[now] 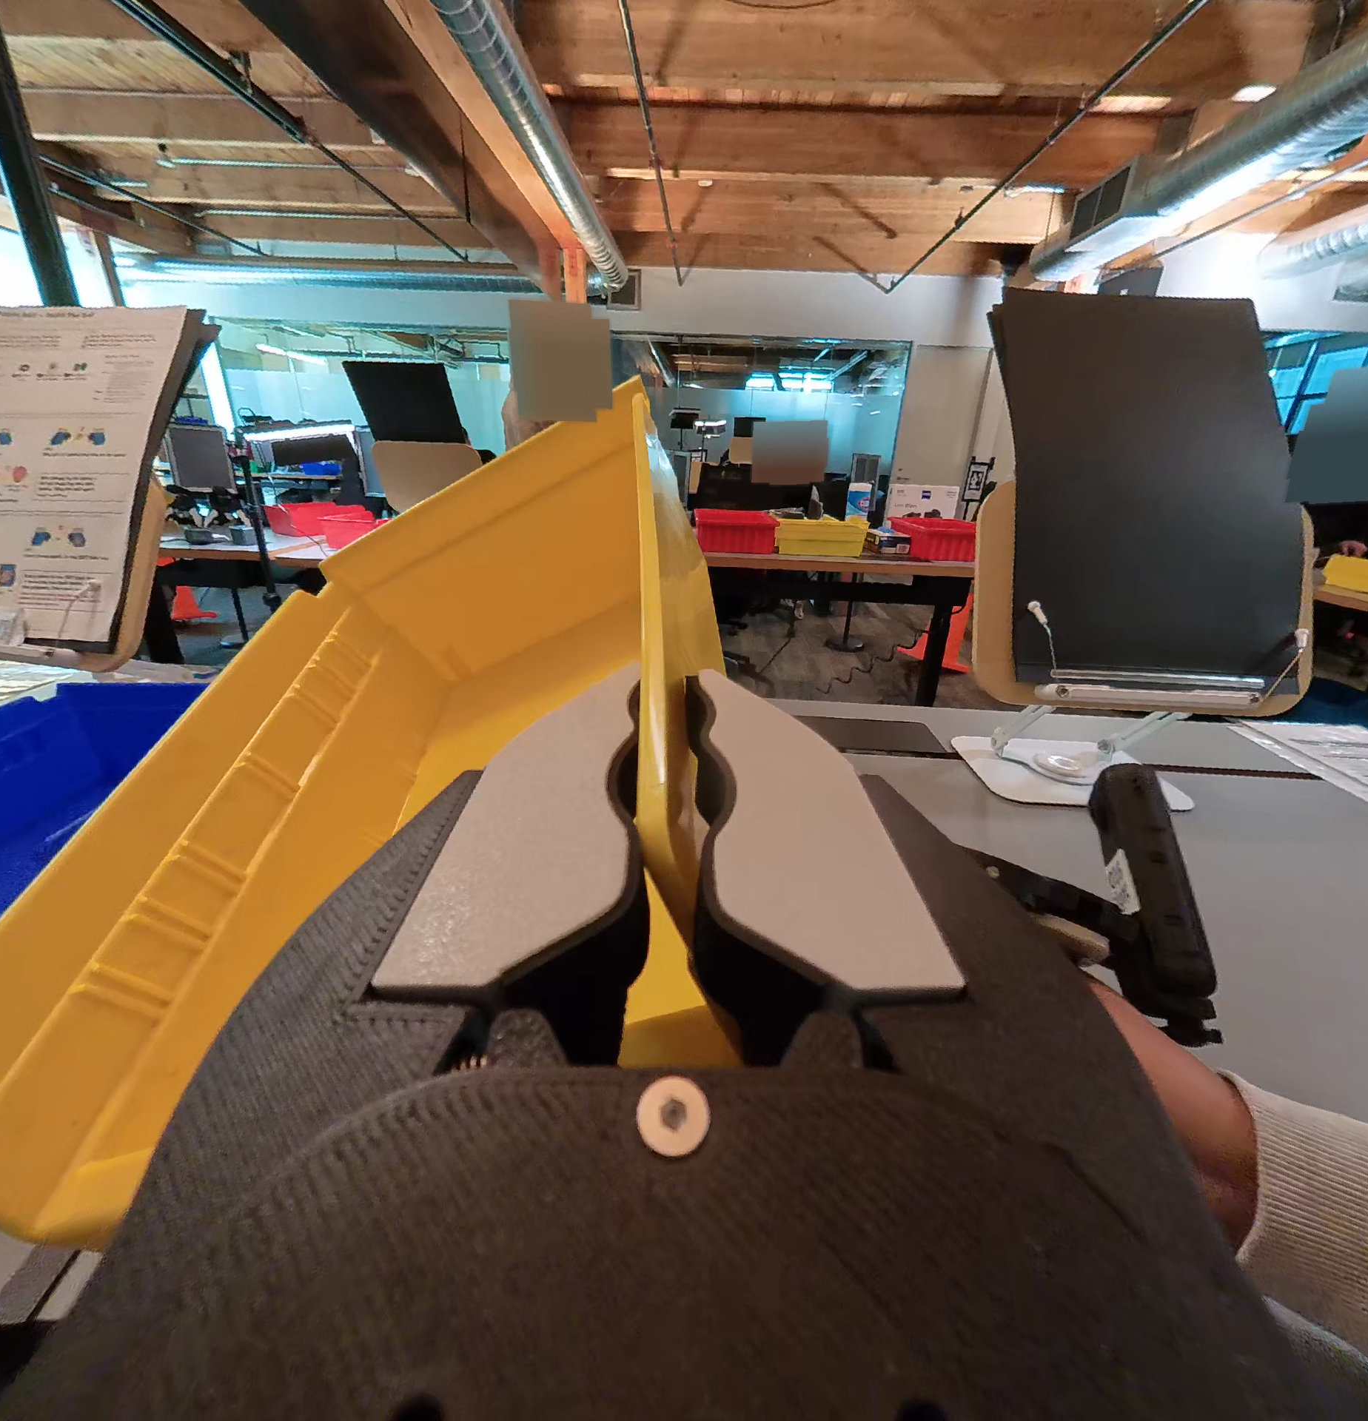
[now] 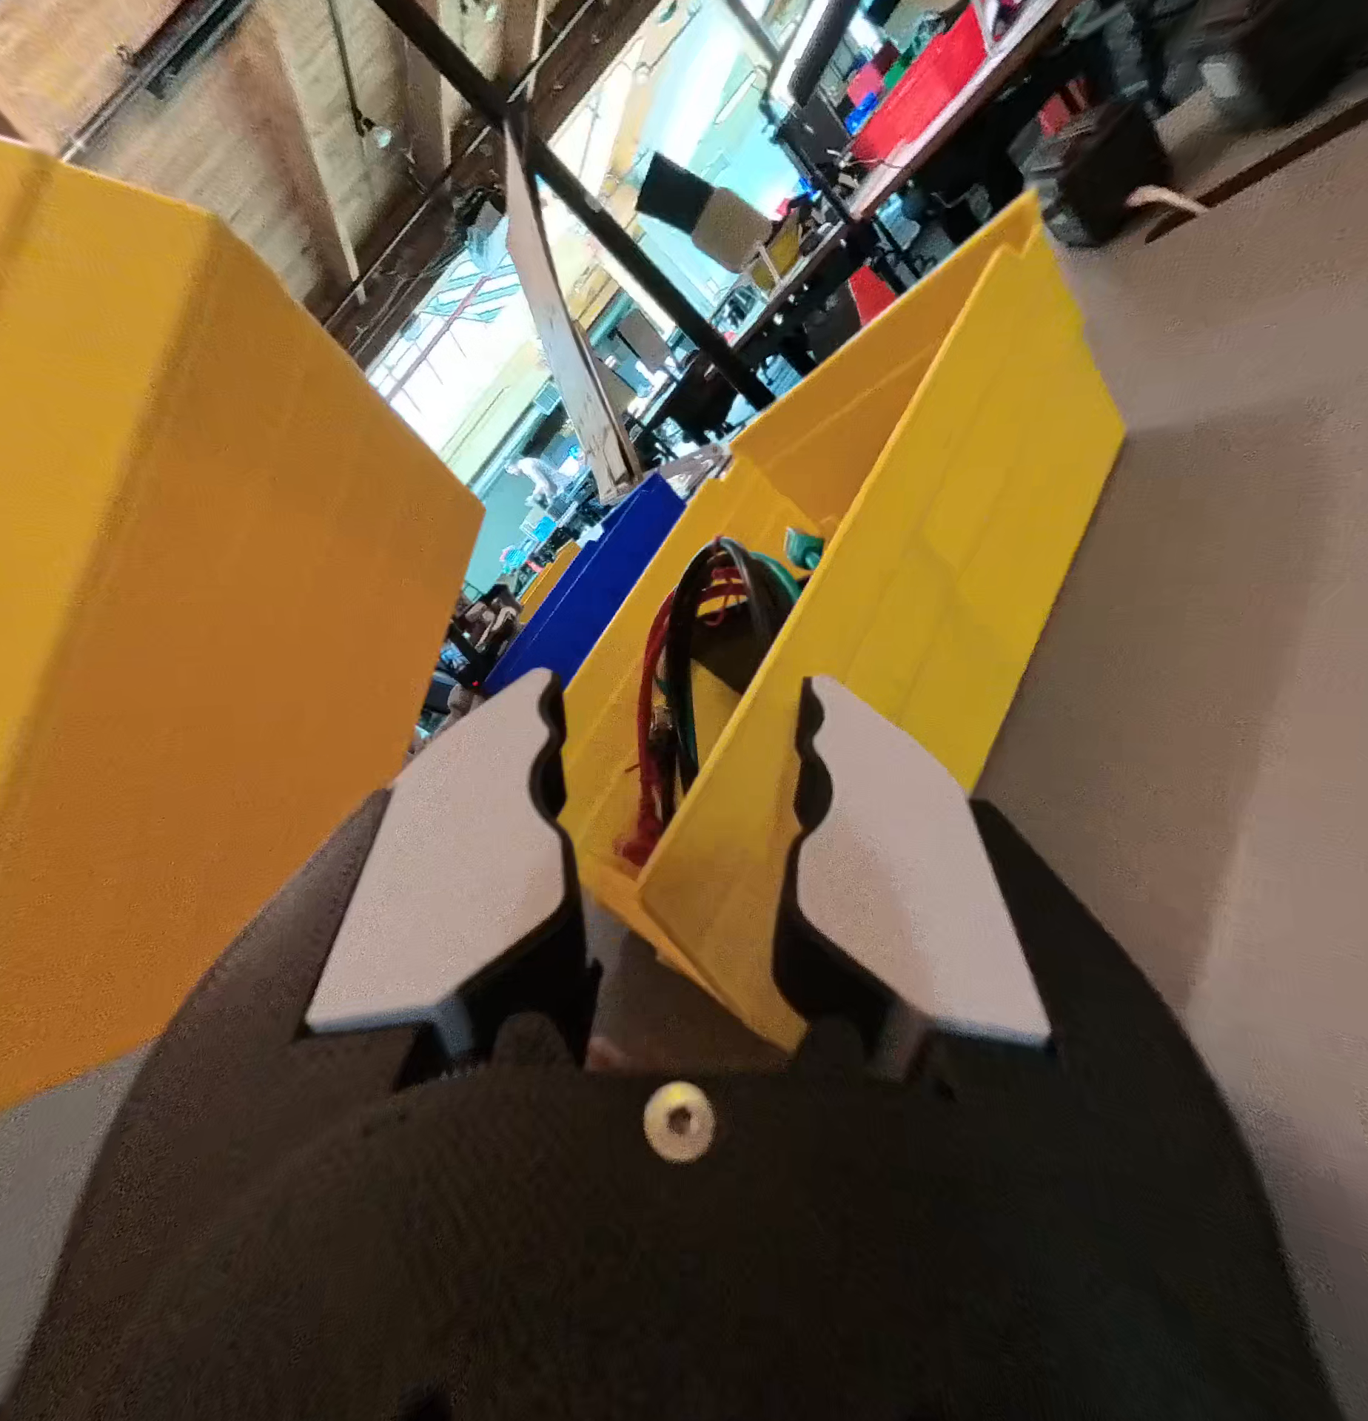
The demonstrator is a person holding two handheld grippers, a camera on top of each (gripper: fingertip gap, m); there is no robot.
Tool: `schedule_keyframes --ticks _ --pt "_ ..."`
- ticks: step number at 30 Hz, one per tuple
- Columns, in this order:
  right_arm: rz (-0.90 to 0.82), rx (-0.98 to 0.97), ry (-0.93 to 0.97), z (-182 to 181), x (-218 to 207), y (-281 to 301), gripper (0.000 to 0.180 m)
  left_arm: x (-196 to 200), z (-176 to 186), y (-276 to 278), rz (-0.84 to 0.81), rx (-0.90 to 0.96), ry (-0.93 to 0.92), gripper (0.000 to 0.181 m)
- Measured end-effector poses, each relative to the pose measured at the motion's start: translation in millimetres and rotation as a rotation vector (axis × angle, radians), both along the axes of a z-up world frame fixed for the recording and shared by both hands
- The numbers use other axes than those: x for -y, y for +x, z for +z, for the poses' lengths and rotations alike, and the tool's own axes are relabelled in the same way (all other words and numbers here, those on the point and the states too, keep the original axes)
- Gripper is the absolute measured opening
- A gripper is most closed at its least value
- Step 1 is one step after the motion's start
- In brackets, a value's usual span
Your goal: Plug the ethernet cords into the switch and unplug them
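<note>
The left gripper (image 1: 663, 719), jaws pinching a tilted empty yellow bin's wall (image 1: 650, 584), likely lifts it off the worktop (image 1: 1273, 869), while the right gripper (image 2: 681, 719), jaws spread, nears the ethernet cords (image 2: 669, 661) in another yellow bin (image 2: 935, 584); no switch shows.

Colour rundown: the bin (image 1: 227, 869) pinched in the left claw (image 1: 664, 696) is bright yellow all over, with moulded ribs along its inside wall. Both claws are the same scheme, flat light grey pads (image 1: 512, 861) on a black body with a fine ridged texture. Next to it sits a deep blue bin (image 1: 42, 777). The bench (image 1: 1281, 884) is plain grey. In the right wrist view, a second yellow bin (image 2: 935, 615) holds cords (image 2: 665, 669) in red, black and green. Further back, red crates (image 1: 735, 530) and one yellow crate.
</note>
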State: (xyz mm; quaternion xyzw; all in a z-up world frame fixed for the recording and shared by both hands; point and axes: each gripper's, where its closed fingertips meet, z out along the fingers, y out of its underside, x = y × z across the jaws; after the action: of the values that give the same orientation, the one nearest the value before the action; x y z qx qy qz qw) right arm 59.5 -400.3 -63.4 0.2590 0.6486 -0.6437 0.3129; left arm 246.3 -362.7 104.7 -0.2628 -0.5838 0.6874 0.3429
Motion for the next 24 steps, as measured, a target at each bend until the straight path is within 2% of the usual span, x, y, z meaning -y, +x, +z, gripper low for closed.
schedule_keyframes --ticks 5,10,13,16,20,24 --pt "0.042 -0.136 -0.012 9 -51 -25 0.058 -8 1 -12 -0.041 0.018 -0.017 0.005" --pt "0.055 -0.398 -0.009 19 -148 -78 0.057 -43 3 -59 -0.151 0.141 -0.067 0.005" --pt "0.0 -0.511 0.025 24 -216 -130 0.054 -84 3 -103 -0.283 0.173 -0.105 0.005" --pt "-0.105 -0.499 0.053 32 -287 -193 0.049 -140 -14 -158 -0.454 0.188 -0.133 0.005" --pt "-0.277 -0.505 0.089 35 -390 -253 0.045 -220 -63 -226 -0.689 0.27 -0.118 0.006" --pt "-0.396 -0.576 0.122 25 -470 -267 0.046 -285 -114 -278 -0.853 0.357 -0.043 0.006"
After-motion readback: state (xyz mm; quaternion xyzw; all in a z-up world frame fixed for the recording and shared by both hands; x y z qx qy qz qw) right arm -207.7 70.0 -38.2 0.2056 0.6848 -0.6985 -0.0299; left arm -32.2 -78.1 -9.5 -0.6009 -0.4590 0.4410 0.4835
